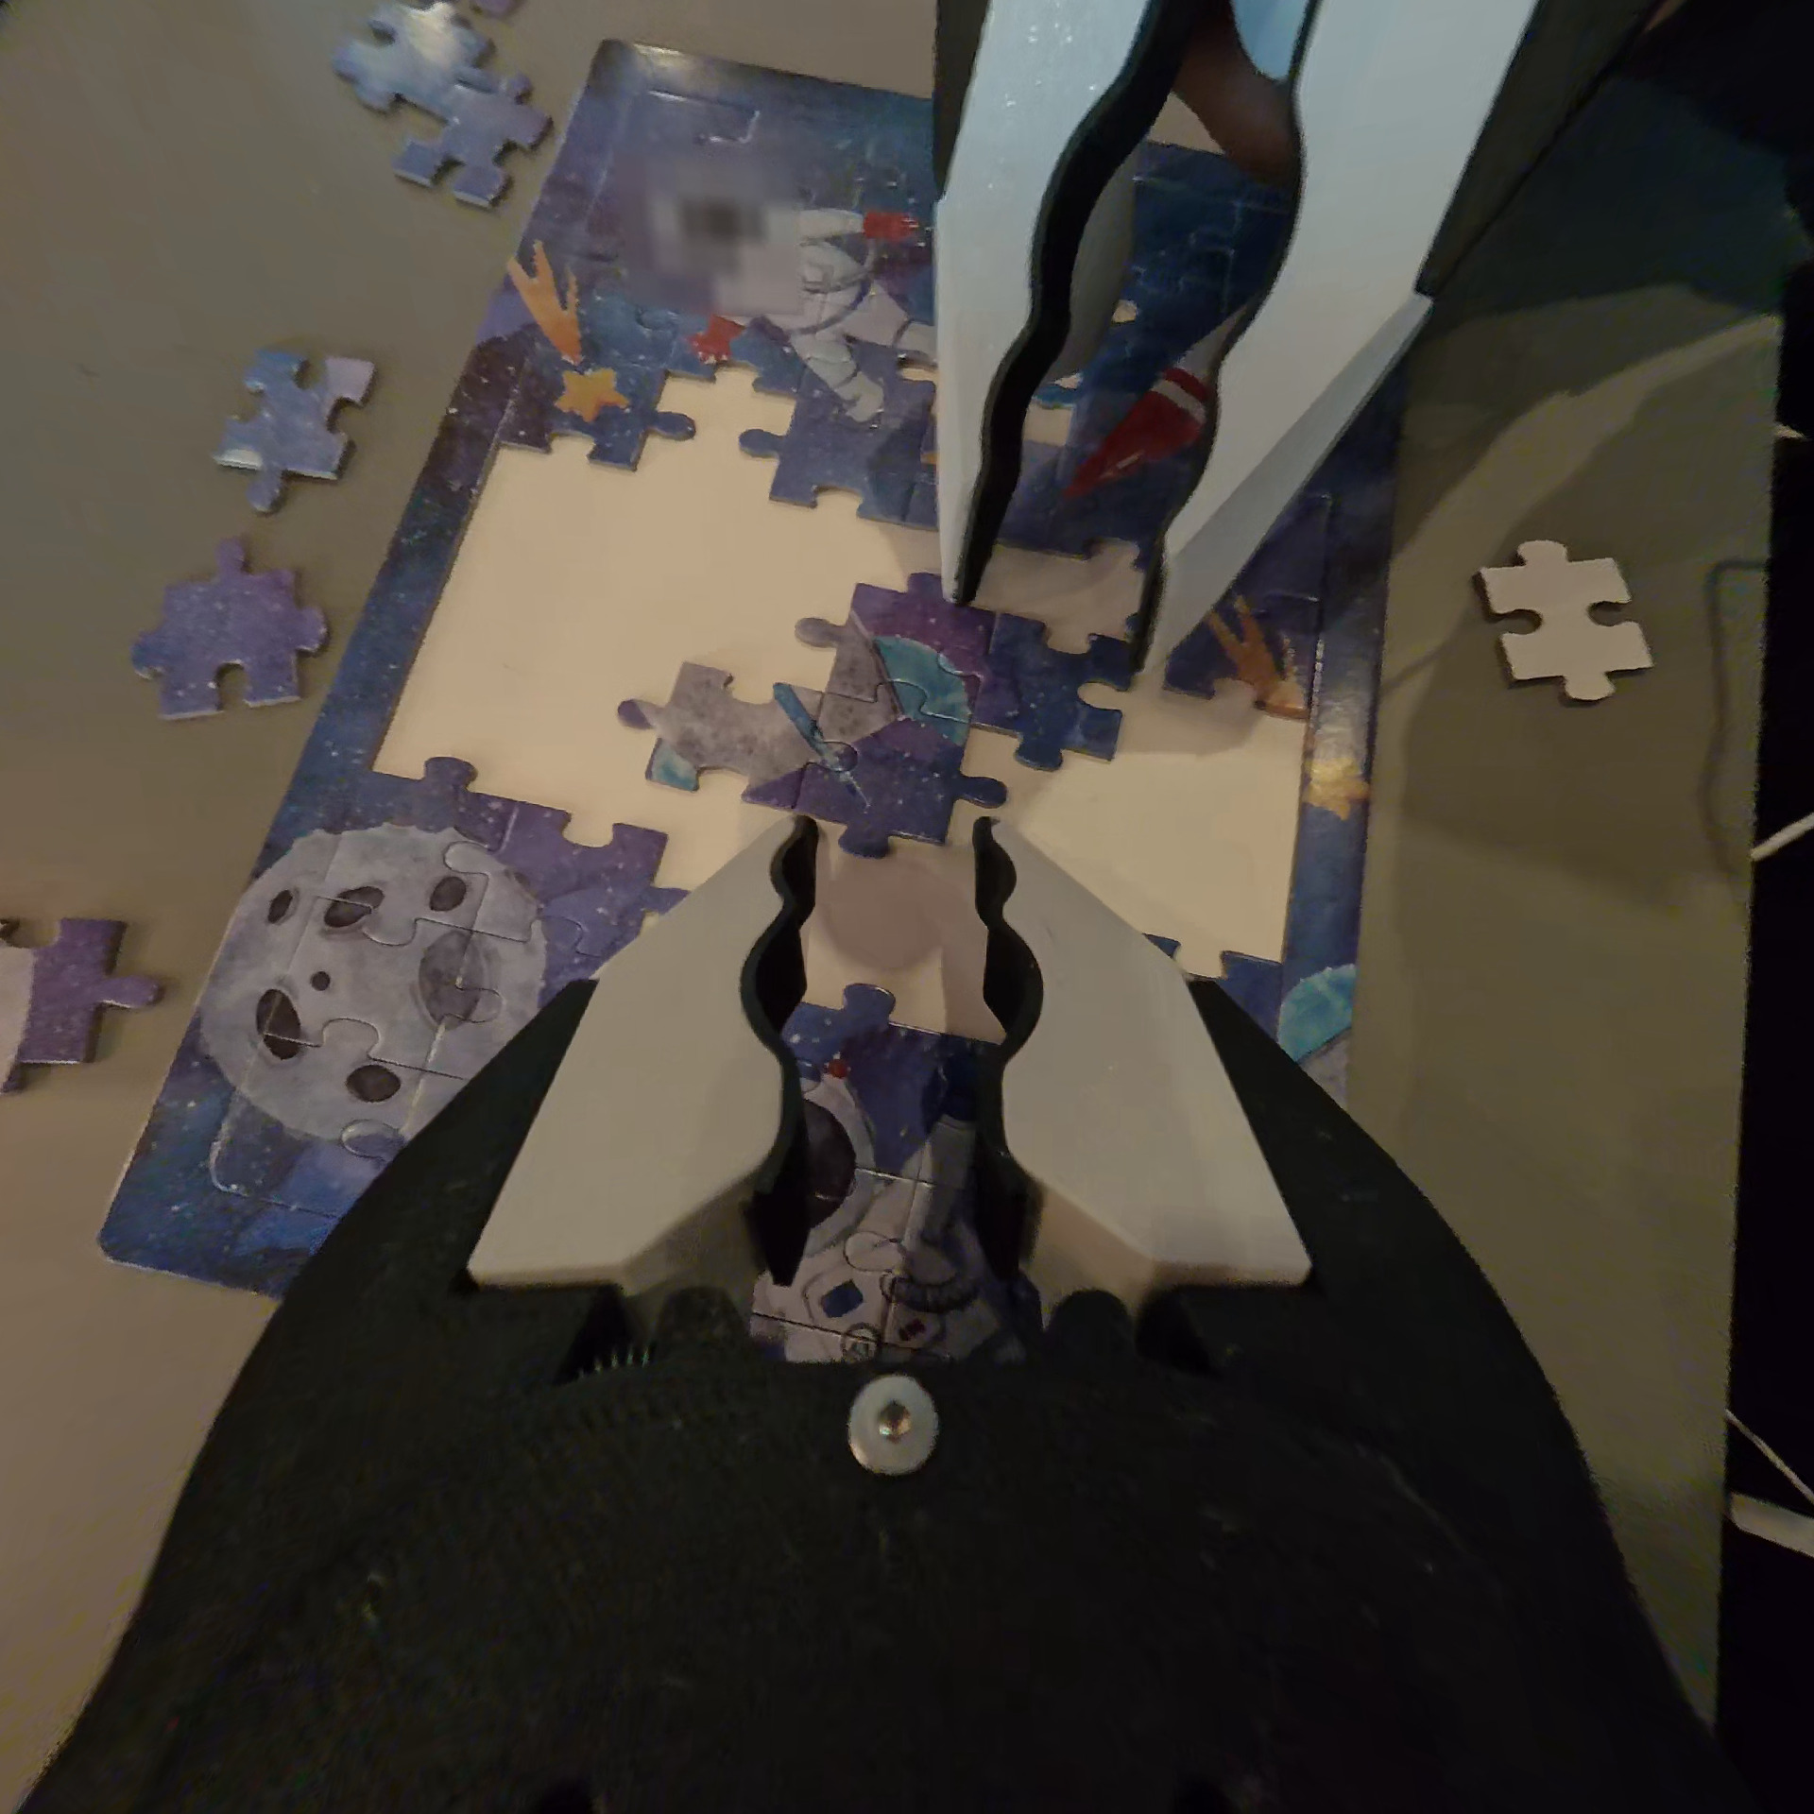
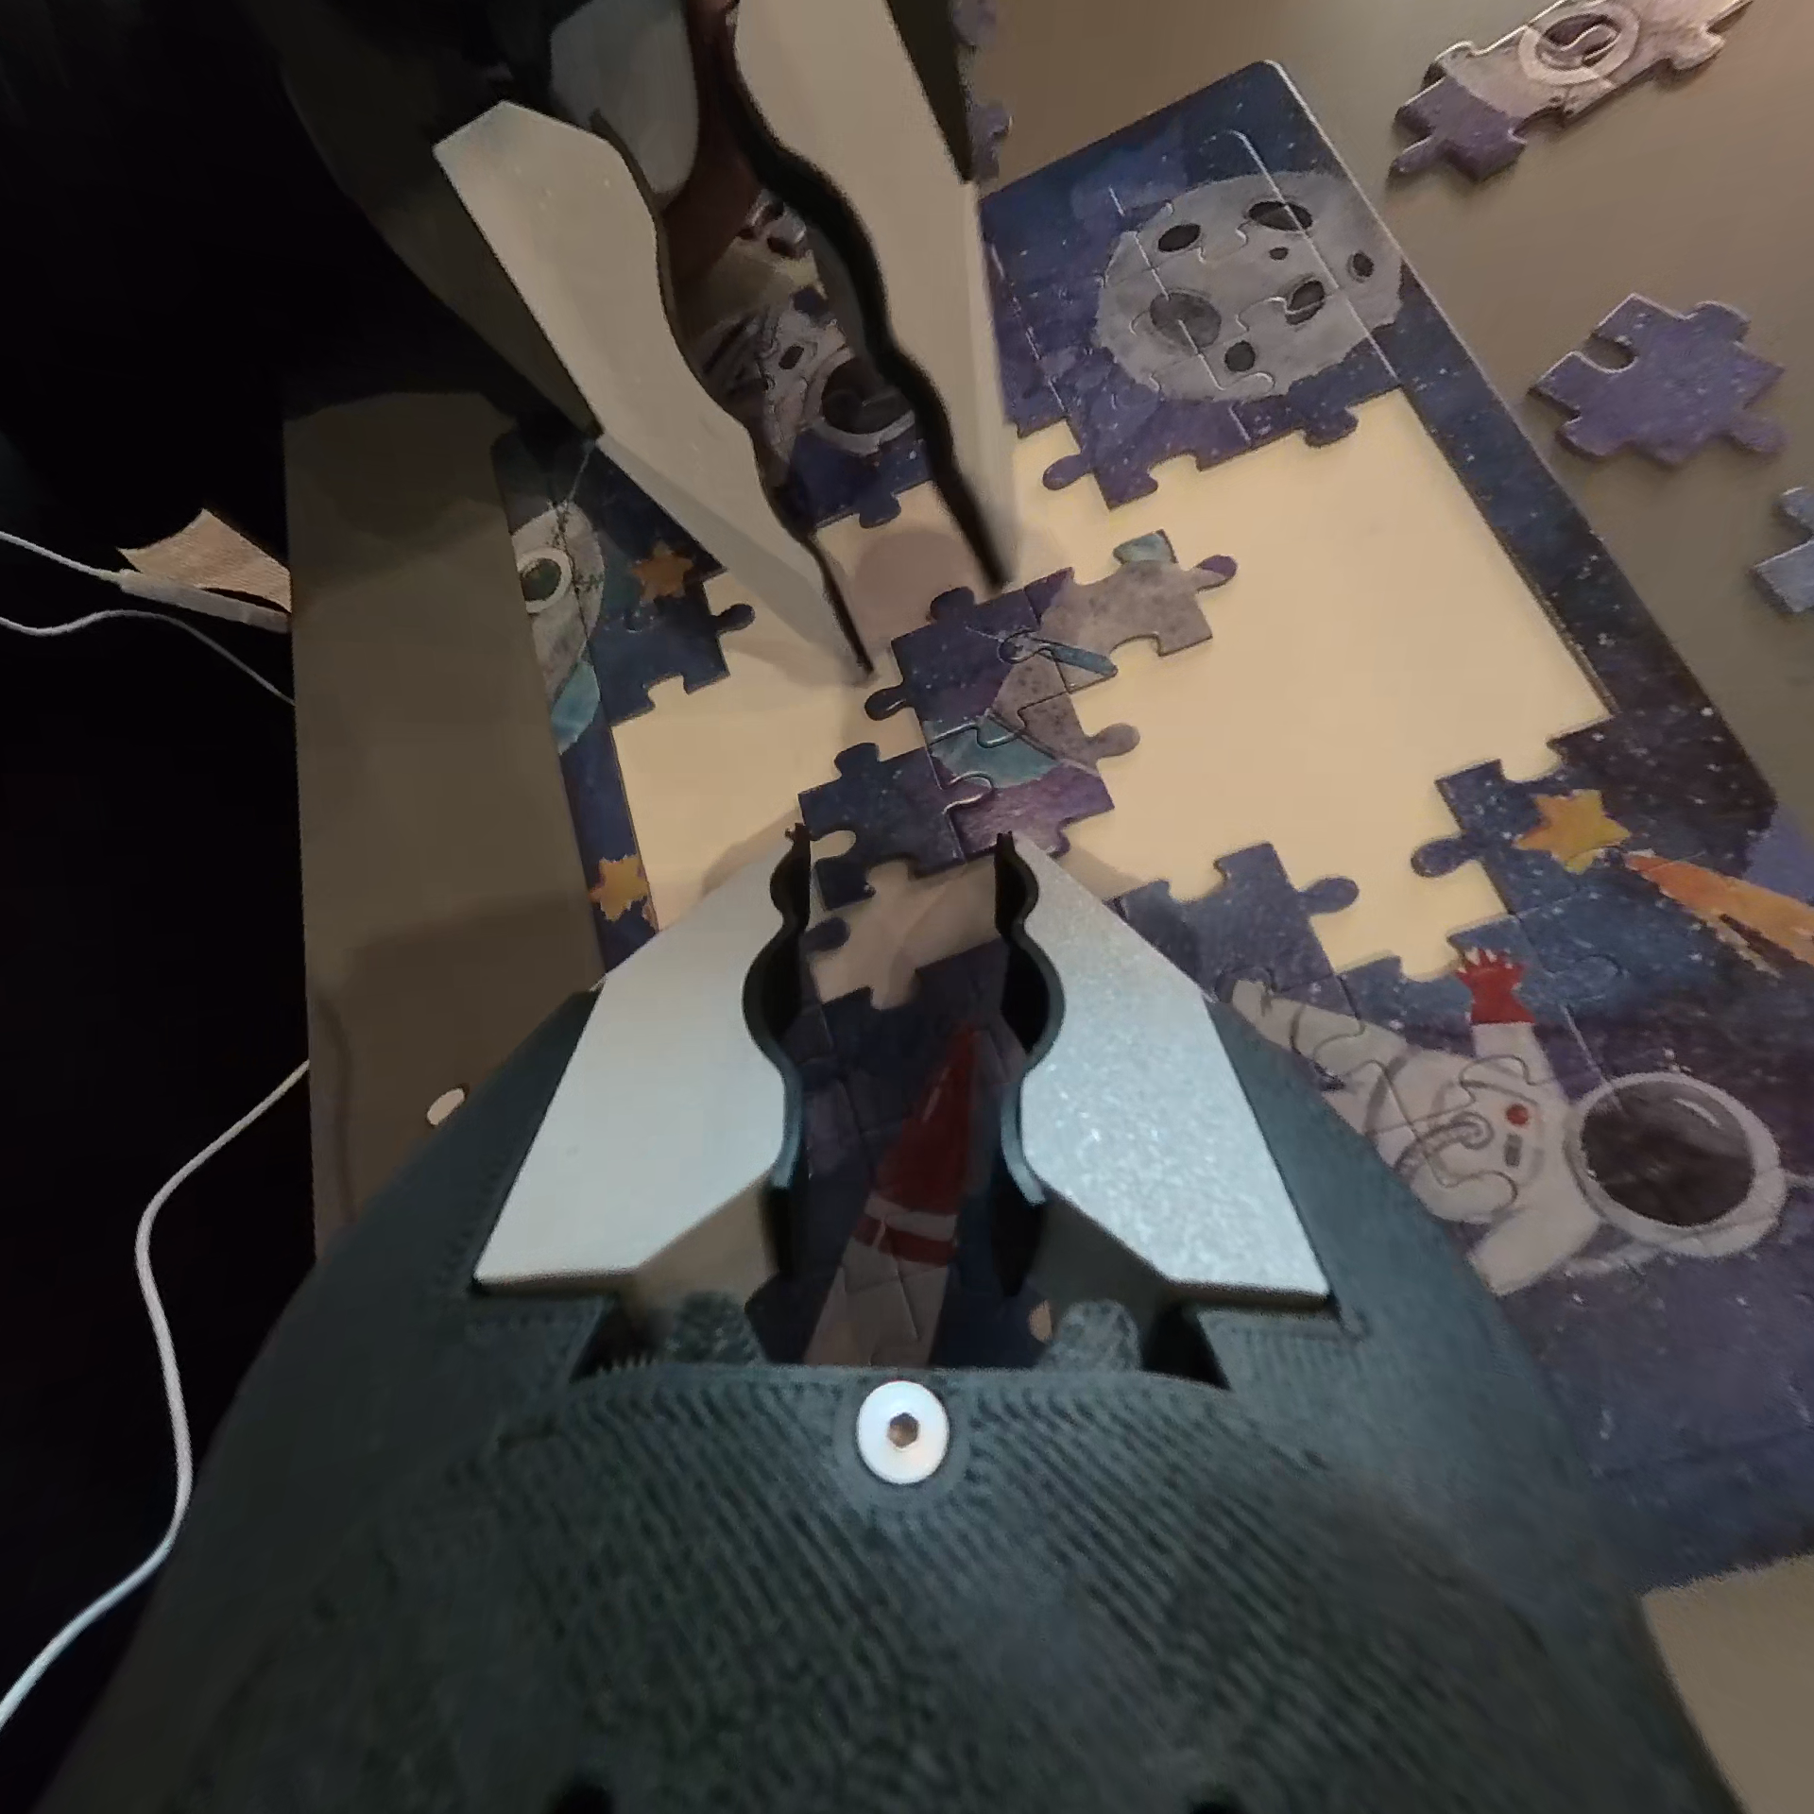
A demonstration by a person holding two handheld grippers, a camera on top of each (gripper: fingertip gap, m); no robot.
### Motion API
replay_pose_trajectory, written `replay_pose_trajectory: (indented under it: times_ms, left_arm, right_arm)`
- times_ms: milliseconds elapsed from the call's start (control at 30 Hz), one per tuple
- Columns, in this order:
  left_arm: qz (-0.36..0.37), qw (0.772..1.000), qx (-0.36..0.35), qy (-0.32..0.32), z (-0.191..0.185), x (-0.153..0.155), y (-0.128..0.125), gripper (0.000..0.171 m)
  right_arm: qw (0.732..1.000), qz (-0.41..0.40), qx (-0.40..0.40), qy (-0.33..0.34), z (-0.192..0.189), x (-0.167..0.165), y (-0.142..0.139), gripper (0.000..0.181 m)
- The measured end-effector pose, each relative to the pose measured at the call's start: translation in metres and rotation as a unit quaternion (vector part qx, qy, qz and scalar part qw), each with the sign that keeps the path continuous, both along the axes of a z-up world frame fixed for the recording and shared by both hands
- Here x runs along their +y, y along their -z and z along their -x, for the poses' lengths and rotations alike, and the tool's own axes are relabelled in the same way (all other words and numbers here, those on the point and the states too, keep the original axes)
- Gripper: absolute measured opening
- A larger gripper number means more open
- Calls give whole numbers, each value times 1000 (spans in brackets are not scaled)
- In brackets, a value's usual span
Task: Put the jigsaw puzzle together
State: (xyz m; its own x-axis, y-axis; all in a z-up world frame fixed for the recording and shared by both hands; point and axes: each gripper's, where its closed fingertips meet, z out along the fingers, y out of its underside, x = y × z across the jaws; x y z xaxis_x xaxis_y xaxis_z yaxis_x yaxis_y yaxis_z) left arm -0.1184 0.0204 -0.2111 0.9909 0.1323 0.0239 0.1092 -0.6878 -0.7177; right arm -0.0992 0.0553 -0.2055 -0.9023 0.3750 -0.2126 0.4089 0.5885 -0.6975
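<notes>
A space-themed jigsaw puzzle lies in its tray (image 1: 589,609), with the border, a moon, astronauts and a rocket in place and a cream bare middle (image 2: 1325,638). A cluster of several joined pieces (image 1: 883,707) sits loose on that bare area, and also shows in the right wrist view (image 2: 1011,726). My left gripper (image 1: 893,834) is open, its tips at the cluster's near edge. My right gripper (image 1: 1060,618) comes in from the opposite side. It is open (image 2: 903,854), with its tips on either side of the cluster's dark blue end piece. The left gripper (image 2: 923,623) stands across from it.
Loose purple-blue pieces lie on the grey table left of the tray (image 1: 231,638), (image 1: 294,427), (image 1: 442,108), (image 1: 69,991). A white face-down piece (image 1: 1566,633) lies to the right. More loose pieces (image 2: 1669,383) and a joined strip (image 2: 1571,69) lie beyond. White cables (image 2: 167,1276) hang past the table edge. The grippers' ends are close to 5 cm from one another.
</notes>
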Motion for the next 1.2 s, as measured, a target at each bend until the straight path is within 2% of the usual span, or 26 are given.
replay_pose_trajectory:
  times_ms: [400, 533, 733, 933, 1200]
  left_arm:
    - [-11, 1000, -16, 10, -4, -1, -3, 24]
    - [-18, 1000, -15, 8, -3, -1, -5, 24]
    - [-19, 1000, -10, 9, -2, -2, -5, 24]
    - [-7, 1000, 6, 12, -3, -2, -2, 23]
    - [-3, 1000, 4, 11, -2, -2, -1, 22]
  right_arm:
    - [1000, 13, -2, -4, 2, -3, -1, 38]
    - [999, 32, 22, 3, 6, 2, -8, 37]
    - [986, 164, 30, -8, 1, 5, -43, 35]
    - [971, 232, 61, -8, -1, 5, -72, 27]
    - [983, 170, 67, 4, 3, 3, -50, 26]
